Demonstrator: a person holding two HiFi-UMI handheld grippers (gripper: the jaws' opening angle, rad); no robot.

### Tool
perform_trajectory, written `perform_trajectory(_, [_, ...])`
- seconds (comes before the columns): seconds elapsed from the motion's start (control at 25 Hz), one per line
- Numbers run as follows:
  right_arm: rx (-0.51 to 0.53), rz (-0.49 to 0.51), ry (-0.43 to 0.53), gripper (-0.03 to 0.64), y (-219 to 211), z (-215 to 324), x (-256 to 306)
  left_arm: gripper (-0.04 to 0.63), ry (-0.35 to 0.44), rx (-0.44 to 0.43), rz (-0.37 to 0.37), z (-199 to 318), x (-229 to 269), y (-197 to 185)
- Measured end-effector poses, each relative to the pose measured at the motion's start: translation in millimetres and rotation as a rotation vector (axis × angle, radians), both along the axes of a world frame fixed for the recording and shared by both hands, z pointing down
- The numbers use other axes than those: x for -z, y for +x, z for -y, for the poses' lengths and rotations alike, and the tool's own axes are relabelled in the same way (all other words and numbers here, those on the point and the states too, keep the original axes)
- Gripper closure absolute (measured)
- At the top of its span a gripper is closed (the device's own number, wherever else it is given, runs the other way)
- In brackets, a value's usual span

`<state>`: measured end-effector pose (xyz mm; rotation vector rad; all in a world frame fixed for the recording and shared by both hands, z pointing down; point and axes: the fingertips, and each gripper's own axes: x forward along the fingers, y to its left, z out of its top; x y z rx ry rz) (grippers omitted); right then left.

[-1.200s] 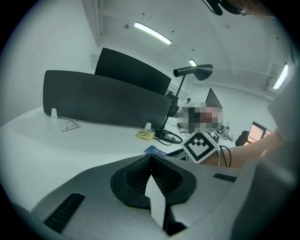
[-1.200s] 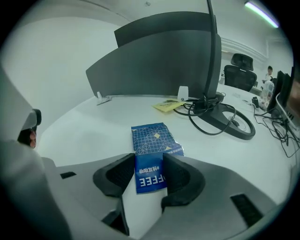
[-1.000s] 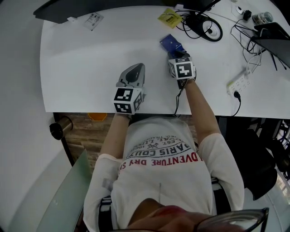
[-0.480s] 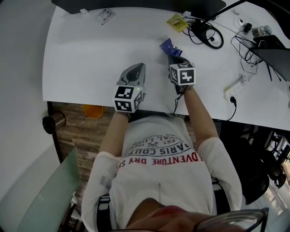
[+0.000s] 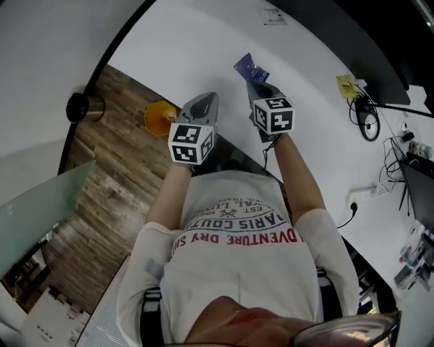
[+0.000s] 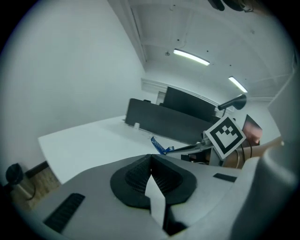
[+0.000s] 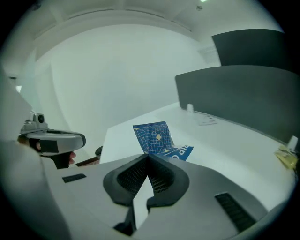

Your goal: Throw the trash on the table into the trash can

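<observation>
My right gripper (image 5: 255,84) is shut on a blue patterned wrapper (image 5: 249,68) and holds it up over the white table (image 5: 196,47). In the right gripper view the wrapper (image 7: 155,138) sticks out past the closed pads (image 7: 140,174). My left gripper (image 5: 207,101) hangs beside it at the table's near edge, shut with nothing between its pads. From the left gripper view the wrapper (image 6: 159,145) and the right gripper's marker cube (image 6: 226,135) show to the right. A dark round can (image 5: 84,107) stands on the wooden floor to the left.
An orange object (image 5: 163,116) lies on the floor by the table edge. A yellow wrapper (image 5: 348,85) and a white packet (image 5: 274,17) lie on the table farther off. Cables (image 5: 369,125) and a power strip (image 5: 361,193) are at the right. A glass panel (image 5: 41,203) stands lower left.
The right gripper closed on the blue wrapper and lifted it off the table. Both grippers and the view swung left towards the table edge, so the floor and the can came into sight.
</observation>
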<state>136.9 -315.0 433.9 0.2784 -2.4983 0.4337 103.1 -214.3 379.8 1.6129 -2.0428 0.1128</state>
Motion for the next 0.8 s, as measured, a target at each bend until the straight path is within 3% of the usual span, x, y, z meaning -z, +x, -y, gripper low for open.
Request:
perform_trajectory(0.2, [0.277,0.003,-0.036,0.592,-119.7,-120.3,-5.5,0.572,-0.053,0.277,-0.005,-124.6,-10.7,-95.4])
perform_trajectory(0.4, [0.480,-0.035,-0.058,0.592,-203.4,-238.8,-25.4,0.572,-0.078,0.487,-0.042,-243.0,-30.4,-170.0])
perform_trajectory(0.64, [0.674,-0.152,-0.081,0.592,-248.2,-345.3,-84.5,0.572,-0.102,0.687,-0.143,-348.4,-81.3,-206.1])
perform_trajectory(0.8, [0.761,-0.260,-0.077,0.592,-260.9,-388.0,-150.8,0.572,-0.137,0.753,-0.220,-392.3,-136.2,-219.2])
